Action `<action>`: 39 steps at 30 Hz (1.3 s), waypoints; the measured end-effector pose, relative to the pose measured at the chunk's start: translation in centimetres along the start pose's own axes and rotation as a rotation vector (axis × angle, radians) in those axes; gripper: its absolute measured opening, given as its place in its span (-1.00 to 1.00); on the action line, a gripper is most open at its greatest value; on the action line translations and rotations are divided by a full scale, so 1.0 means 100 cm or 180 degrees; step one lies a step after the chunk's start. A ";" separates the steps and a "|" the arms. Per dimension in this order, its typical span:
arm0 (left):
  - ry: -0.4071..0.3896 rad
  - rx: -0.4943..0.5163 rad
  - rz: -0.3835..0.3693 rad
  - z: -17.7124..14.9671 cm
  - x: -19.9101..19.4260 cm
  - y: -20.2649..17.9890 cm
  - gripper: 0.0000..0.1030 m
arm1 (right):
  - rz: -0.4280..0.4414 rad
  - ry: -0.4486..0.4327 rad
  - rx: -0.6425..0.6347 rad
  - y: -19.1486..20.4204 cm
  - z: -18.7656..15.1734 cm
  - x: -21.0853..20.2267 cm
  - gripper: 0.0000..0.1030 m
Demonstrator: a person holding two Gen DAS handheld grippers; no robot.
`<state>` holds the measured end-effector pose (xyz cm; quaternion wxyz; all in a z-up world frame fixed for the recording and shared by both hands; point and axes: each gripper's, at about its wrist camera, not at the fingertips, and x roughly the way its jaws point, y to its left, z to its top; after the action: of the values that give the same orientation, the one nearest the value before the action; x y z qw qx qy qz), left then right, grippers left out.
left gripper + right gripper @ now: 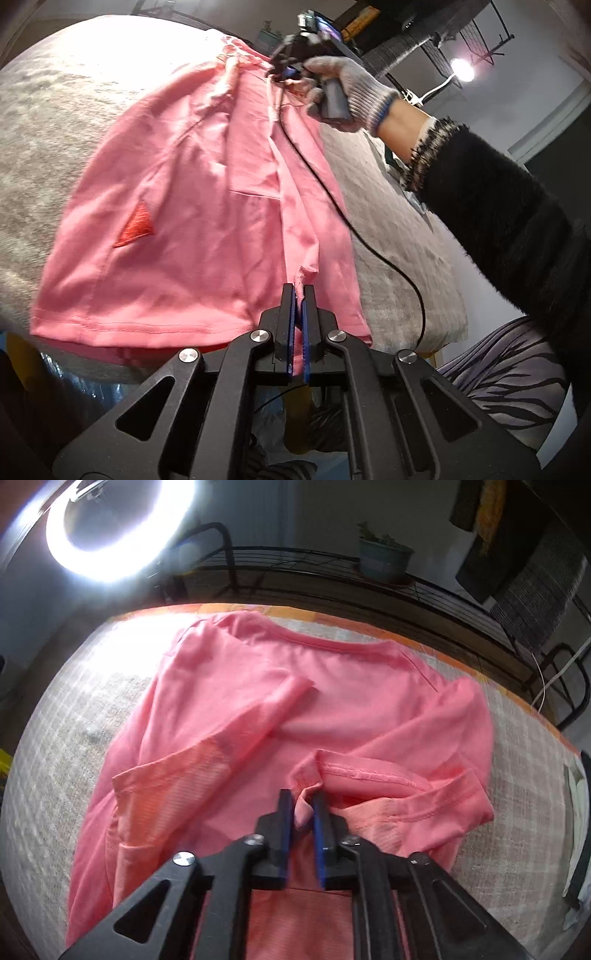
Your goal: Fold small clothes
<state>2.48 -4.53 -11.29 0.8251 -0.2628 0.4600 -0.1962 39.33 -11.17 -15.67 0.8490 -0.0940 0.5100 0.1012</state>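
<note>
Here, one pink shirt between two tongs.

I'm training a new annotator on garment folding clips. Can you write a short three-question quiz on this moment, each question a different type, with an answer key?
1. True or false: the left gripper is shut on a pinch of the pink shirt.
2. Multiple choice: in the right wrist view, what lies between the fingers of the right gripper? A) a black cable B) a fold of pink fabric C) nothing
3. Short answer: what does the shirt lie on?

Key
1. True: its blue pads press together on a small tuft of fabric.
2. B: a fold of the shirt sits in the gap, and the pads stand slightly apart rather than clamped.
3. A grey woven cloth covering the table.
</note>
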 end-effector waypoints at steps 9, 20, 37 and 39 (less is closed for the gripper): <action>-0.0013 -0.0082 0.0170 0.003 -0.012 0.012 -0.99 | 0.0333 -0.0051 0.0355 -0.031 0.000 -0.015 -0.25; 0.0035 0.0544 0.0050 0.044 -0.037 -0.016 -0.72 | 0.0847 -0.0597 0.1008 -0.122 -0.004 -0.076 -0.10; -0.0334 0.0861 0.0501 0.086 -0.076 0.018 -0.68 | 0.0726 -0.0267 0.1120 -0.150 0.004 -0.015 -1.00; -0.0486 0.0765 0.0520 0.095 -0.079 0.028 -0.68 | 0.0873 -0.0349 0.1116 -0.150 0.009 -0.023 -1.00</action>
<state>6.98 4.53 -3.63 0.8964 -0.1380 0.3890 -0.1616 43.08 -25.52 -12.35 0.8571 0.1308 0.4809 0.1304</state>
